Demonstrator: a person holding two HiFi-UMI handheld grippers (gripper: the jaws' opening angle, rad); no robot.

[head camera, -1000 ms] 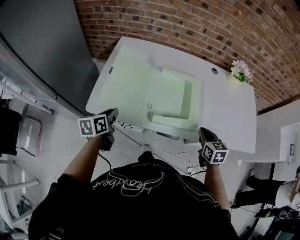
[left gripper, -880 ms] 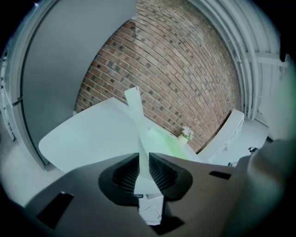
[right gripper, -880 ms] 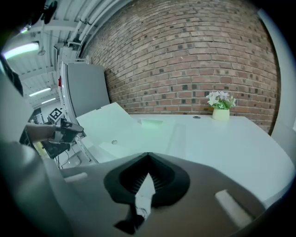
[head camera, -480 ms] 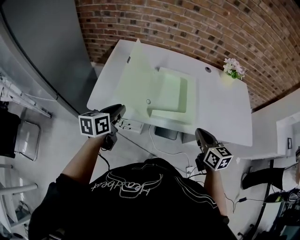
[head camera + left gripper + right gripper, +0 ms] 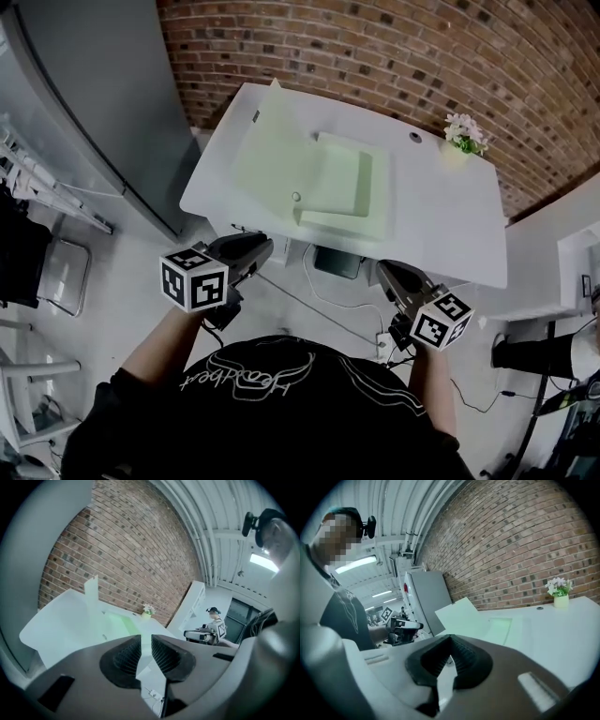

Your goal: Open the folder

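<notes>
**A:** Where is the flat pale green folder lying?
**B:** It is lying open on the white surface, with its left cover tilting upward.
**A:** And the fingers?
**B:** The left gripper is showing a narrow, empty gap (its fingers have just been opening). The right gripper is pressing closed on nothing.

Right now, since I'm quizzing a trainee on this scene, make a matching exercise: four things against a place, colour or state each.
1 folder
2 flower pot
3 cabinet
4 table

a at the table's far right corner
b white, under the folder
c grey, left of the table
d pale green, left cover raised

Pairs: 1-d, 2-a, 3-c, 4-b
</notes>
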